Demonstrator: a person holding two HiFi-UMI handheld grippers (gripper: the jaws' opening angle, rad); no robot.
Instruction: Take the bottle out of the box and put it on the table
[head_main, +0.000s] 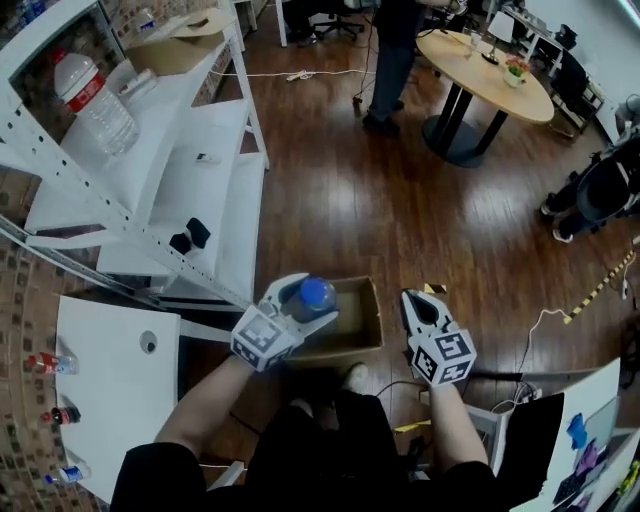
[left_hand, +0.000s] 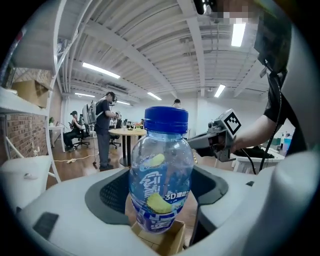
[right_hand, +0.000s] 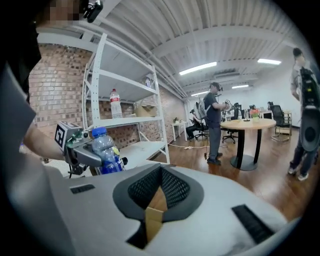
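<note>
A clear bottle (head_main: 315, 296) with a blue cap and a blue label stands upright between the jaws of my left gripper (head_main: 306, 306), which is shut on its body. It hangs over the open cardboard box (head_main: 362, 322) on the floor. In the left gripper view the bottle (left_hand: 161, 175) fills the middle, with the box's rim (left_hand: 167, 240) just under its base. My right gripper (head_main: 410, 298) hovers just right of the box with its jaws together, holding nothing. Through their narrow slit, a strip of the box (right_hand: 152, 220) shows. The white table (head_main: 110, 400) lies to my left.
White metal shelves (head_main: 215, 150) rise behind the box, with a large water bottle (head_main: 95, 100) on an upper shelf. Small bottles (head_main: 55, 362) line the table's left edge. A person (head_main: 395, 60) stands by a round wooden table (head_main: 490, 65) at the back. Cables lie on the floor at right.
</note>
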